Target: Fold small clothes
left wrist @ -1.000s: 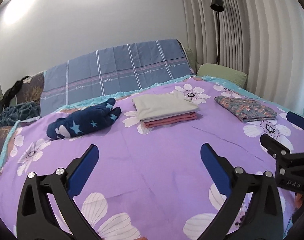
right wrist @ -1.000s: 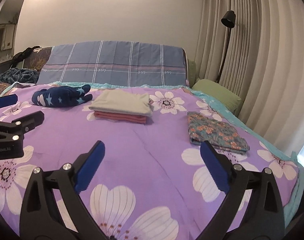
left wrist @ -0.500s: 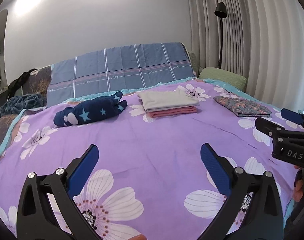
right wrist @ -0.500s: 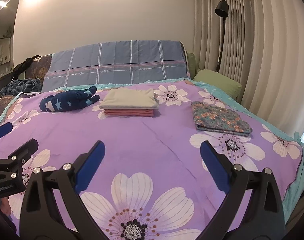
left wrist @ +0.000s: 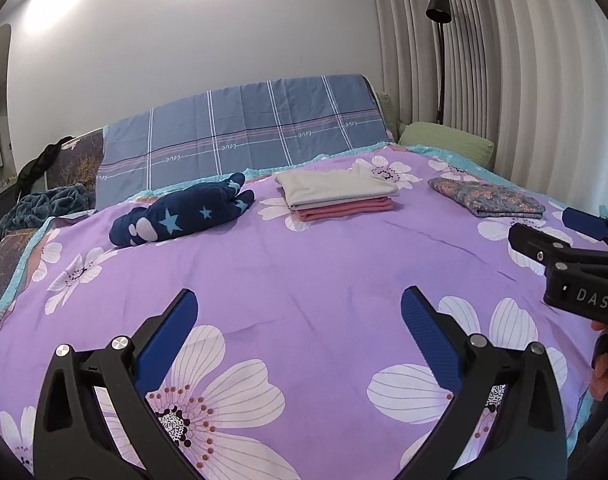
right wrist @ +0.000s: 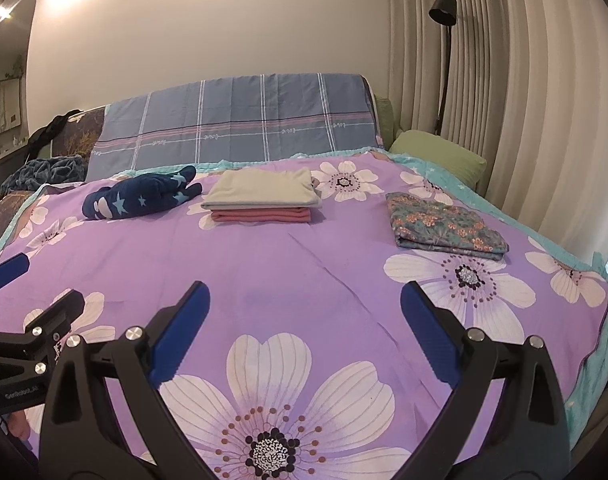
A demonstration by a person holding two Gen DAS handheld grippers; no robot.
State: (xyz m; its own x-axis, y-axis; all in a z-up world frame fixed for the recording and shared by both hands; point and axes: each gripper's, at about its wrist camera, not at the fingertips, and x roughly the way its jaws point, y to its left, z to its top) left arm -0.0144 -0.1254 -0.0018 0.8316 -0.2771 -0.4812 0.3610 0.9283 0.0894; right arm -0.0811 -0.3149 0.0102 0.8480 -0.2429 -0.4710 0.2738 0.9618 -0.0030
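Fingers of the left gripper [left wrist: 298,320] and right gripper [right wrist: 305,312] were spread wide, grasping nothing. Far ahead of them on the bed [left wrist: 304,280], the beige-and-pink stack [left wrist: 335,196] and floral piece [right wrist: 443,226] lay folded; the starred navy garment [left wrist: 180,216] looked still unfolded.

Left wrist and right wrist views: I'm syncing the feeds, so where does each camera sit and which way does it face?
Left wrist: on the left gripper, facing up the bed; right gripper at right edge.
Right wrist: on the right gripper, same heading; left gripper at left edge.
Shared: star-print garment, beige-and-pink folded stack, floral folded garment.
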